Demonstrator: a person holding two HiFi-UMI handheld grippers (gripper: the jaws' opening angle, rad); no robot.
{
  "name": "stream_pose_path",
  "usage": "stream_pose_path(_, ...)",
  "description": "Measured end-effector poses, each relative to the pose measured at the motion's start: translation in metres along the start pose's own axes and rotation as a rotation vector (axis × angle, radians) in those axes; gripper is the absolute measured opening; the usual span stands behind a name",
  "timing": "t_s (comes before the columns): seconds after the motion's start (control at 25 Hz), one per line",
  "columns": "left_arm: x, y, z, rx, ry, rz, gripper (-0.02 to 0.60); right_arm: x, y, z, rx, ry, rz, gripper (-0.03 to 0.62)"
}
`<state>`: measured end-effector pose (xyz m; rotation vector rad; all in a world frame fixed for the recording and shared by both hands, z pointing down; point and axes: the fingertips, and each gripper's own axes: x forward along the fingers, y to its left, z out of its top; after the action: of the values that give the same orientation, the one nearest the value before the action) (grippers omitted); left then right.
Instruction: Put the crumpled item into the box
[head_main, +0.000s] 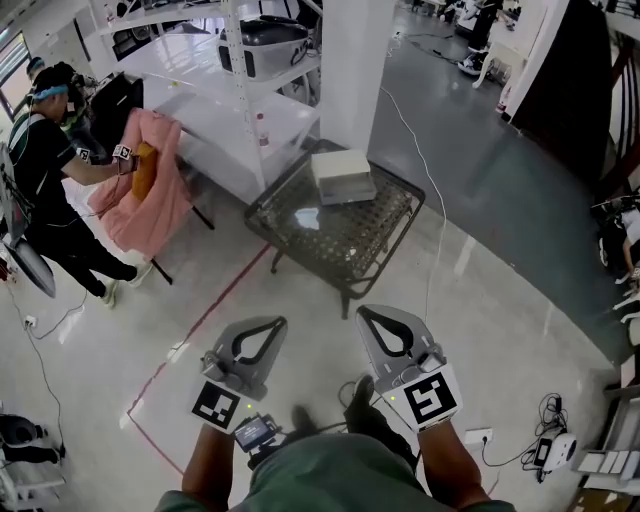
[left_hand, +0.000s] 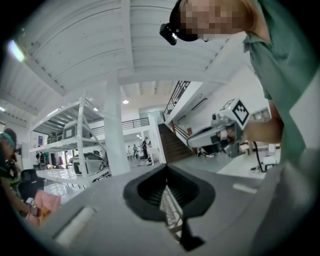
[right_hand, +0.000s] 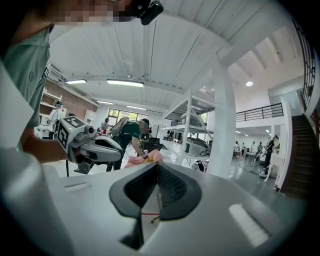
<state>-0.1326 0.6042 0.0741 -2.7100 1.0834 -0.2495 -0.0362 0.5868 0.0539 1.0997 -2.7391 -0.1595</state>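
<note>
Down at six o'clock, low over the pale floor, the left gripper and right gripper are held side by side, each with its jaws pressed together on nothing. Up at twelve o'clock from them stands the dark mesh table. The crumpled item lies near its middle, the box at one o'clock from it, and at ten o'clock a person handles a pink cloth.

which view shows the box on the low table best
The head view: the box sits whole on the dark low table, seen from above. Neither gripper view shows it.
</note>
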Motion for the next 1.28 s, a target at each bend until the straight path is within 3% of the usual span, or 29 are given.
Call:
stream_pose_path(0.16,0.049,0.008,0.001,0.024,0.02,0.008,0.003,0.007,-0.048,-0.009,0.011,-0.004,0.018,0.005)
stream_pose_path(0.6,0.166,0.015,0.008,-0.012,0.046,0.103,0.003,0.015,-0.164,-0.027,0.012,-0.035,0.111,0.005)
stream_pose_path(0.8,0.194,0.015,0.01,0.05,0.09,0.1,0.003,0.02,-0.196,-0.034,0.028,-0.049,0.14,0.005)
stream_pose_path(1.08,0.219,0.063,-0.021,-0.011,0.104,0.103,0.003,0.071,-0.22,-0.053,0.048,-0.017,0.131,0.005)
stream_pose_path(1.28,0.243,0.109,-0.035,-0.042,0.079,0.044,0.003,0.109,-0.237,-0.046,0.05,-0.007,0.067,0.005)
